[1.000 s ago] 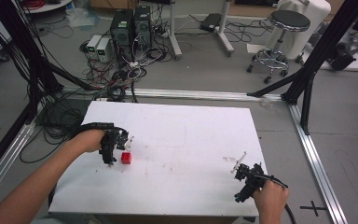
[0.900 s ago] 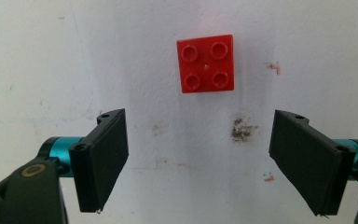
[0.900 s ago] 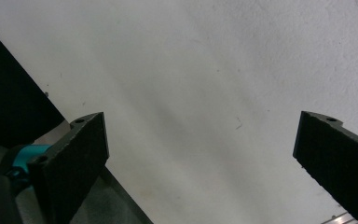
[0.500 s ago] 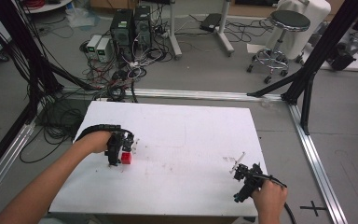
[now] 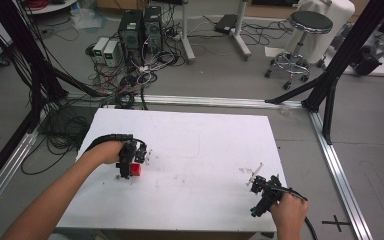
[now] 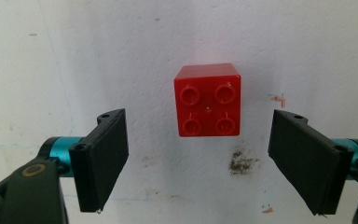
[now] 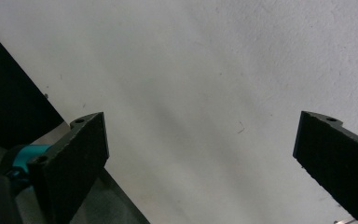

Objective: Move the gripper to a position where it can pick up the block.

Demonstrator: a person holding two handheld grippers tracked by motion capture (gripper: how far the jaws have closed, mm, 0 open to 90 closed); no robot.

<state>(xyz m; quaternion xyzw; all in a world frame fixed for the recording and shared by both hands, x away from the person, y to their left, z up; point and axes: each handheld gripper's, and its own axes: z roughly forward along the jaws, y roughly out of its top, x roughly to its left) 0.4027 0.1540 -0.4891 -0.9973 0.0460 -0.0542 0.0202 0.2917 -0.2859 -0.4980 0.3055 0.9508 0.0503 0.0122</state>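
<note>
A small red brick point(image 5: 136, 170) with four studs lies on the white table point(image 5: 195, 150) at the left. In the left gripper view the red brick point(image 6: 208, 100) sits just beyond the two black jaws, centred between them and touching neither. My left gripper point(image 5: 130, 165) hovers right over it, and this left gripper point(image 6: 200, 158) is open. Near the table's front right corner my right gripper point(image 5: 263, 192) is held low, and the right gripper point(image 7: 200, 158) stands wide open over bare white surface with nothing between its jaws.
The table's front edge point(image 7: 56, 126) runs close past the right gripper, with dark floor beyond. Black frame posts point(image 5: 340, 60) flank the table. Computers and tangled cables point(image 5: 135, 40) lie on the floor behind, and a stool point(image 5: 300, 35) stands at the back right.
My left gripper has moved right and slightly forward, from beside the red brick to directly over it. The right gripper has stayed where it was.
</note>
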